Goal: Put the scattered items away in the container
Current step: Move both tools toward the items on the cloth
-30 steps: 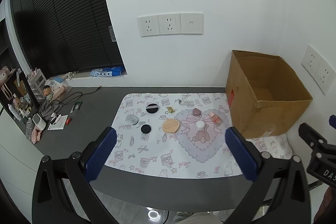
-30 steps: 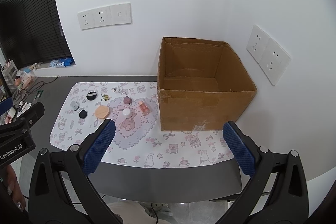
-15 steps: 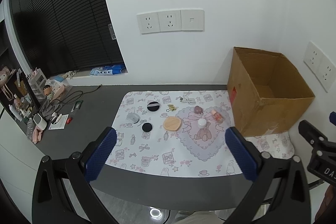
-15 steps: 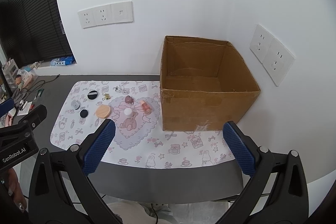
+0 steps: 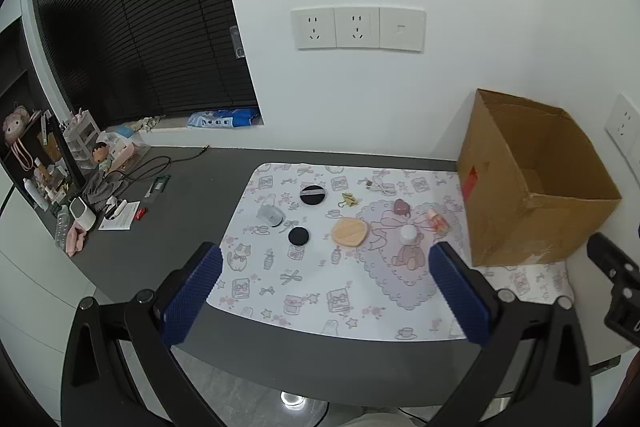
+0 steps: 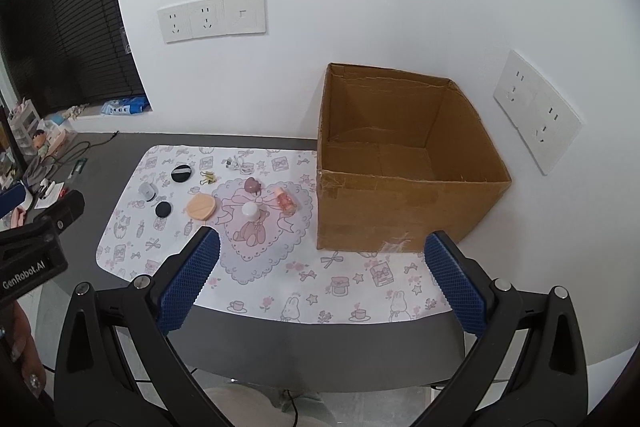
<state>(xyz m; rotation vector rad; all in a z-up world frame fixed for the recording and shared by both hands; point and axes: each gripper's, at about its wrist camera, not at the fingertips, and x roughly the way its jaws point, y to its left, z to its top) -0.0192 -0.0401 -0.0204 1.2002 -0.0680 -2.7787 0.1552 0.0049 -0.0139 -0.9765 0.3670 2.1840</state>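
Left gripper (image 5: 326, 285) and right gripper (image 6: 320, 277): jaws spread wide, nothing between them (both hang above the near edge of the dark grey tabletop (image 5: 192, 211)). Open brown cardboard box (image 6: 404, 163) stands at the right edge of the patterned white mat (image 6: 280, 283). Round peach powder puff (image 5: 350, 231), white-capped jar (image 5: 408, 234) and black discs lie mid-mat.

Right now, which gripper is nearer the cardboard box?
Right. The right gripper hangs open straight in front of the cardboard box, short of the table edge. The left gripper hangs open further left, facing the scattered items, box off to its right.
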